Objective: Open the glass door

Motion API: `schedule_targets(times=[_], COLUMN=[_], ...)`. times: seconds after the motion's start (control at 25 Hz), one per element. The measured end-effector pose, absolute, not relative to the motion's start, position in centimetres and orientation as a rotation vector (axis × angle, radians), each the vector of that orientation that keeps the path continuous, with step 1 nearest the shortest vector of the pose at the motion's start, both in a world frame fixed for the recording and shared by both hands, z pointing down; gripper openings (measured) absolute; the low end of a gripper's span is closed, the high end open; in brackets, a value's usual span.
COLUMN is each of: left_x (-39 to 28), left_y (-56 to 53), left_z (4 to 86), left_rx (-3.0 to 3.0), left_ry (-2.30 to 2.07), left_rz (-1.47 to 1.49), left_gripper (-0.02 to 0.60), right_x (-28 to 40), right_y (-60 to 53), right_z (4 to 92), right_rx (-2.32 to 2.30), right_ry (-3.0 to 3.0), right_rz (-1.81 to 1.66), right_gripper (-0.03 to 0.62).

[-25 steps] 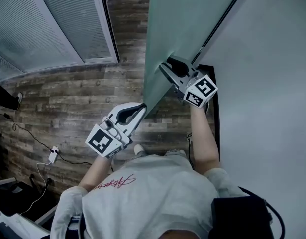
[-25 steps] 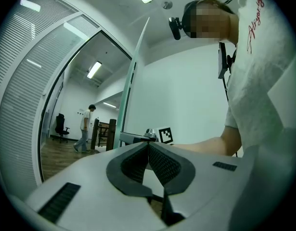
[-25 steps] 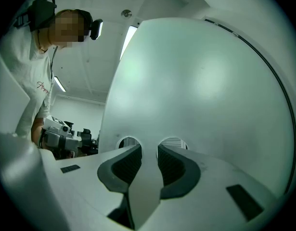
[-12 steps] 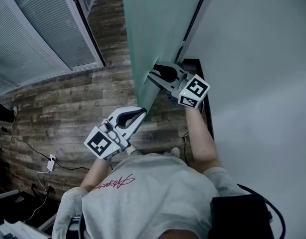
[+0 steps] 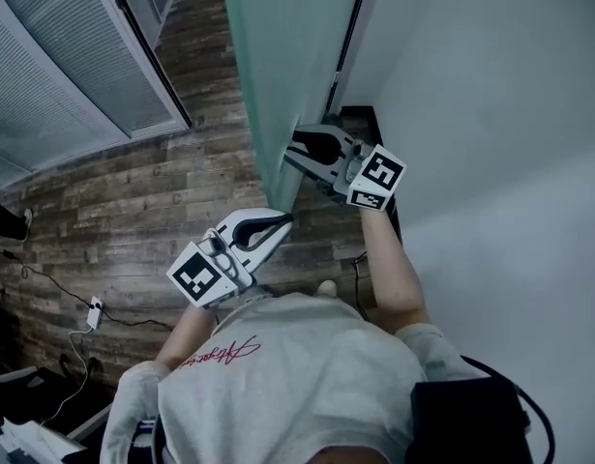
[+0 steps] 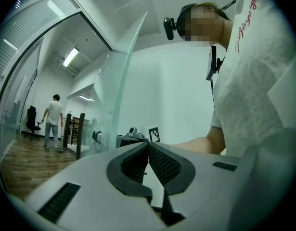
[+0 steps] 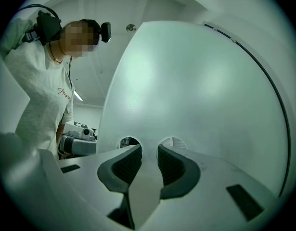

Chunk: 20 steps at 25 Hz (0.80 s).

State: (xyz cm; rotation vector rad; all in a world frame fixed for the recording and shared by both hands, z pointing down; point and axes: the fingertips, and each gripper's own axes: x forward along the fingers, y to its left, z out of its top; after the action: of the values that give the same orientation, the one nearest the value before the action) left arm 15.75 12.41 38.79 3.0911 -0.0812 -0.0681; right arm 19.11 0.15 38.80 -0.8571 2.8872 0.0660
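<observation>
**Gripping the glass door by its free edge**

The right gripper (image 5: 291, 147) has its jaws partly open and set either side of the glass door (image 5: 278, 56). In the right gripper view the ribbed pads (image 7: 128, 163) stand parallel with the pale green pane between them, so the right gripper (image 7: 148, 150) clamps the glass door (image 7: 196, 90) itself. Two small round patches show on the glass just behind the jaw tips; what they are cannot be told.

The left gripper (image 5: 283, 219) is closed and holds nothing. In the left gripper view its tips (image 6: 148, 144) meet in a point. It lies just beside the door's edge, on the opposite face from the right gripper. Whether it touches the glass cannot be told.

The glass door (image 6: 116, 90) stands upright and swung away from the white wall (image 5: 490, 114), above the wooden floor (image 5: 133, 201) on its other side.

Each gripper carries a marker cube (image 5: 376, 180) with black-and-white square patterns rather than letters. Red cursive writing (image 5: 220, 354) runs across the person's shirt (image 5: 297, 385), nearer the camera than the door; it is too small to read.
</observation>
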Motion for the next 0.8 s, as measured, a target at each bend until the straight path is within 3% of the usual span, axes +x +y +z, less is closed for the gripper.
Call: schedule_targets(times=[0.4, 0.8], left_x=[17.6, 27.1], left_y=[16.2, 20.4], left_z=[36.6, 38.9], left_rx=[3.115, 3.096], left_ry=[0.030, 0.140], left_rz=[-0.046, 0.007], left_gripper=[0.017, 0.017], right_x=[20.2, 29.5], right_y=[3.7, 7.7], right_z=[35.3, 37.3], right_rx=[-0.771, -0.813], right_ry=[2.911, 2.868], right_rz=[0.077, 0.066], right_gripper=[0.114, 0.114])
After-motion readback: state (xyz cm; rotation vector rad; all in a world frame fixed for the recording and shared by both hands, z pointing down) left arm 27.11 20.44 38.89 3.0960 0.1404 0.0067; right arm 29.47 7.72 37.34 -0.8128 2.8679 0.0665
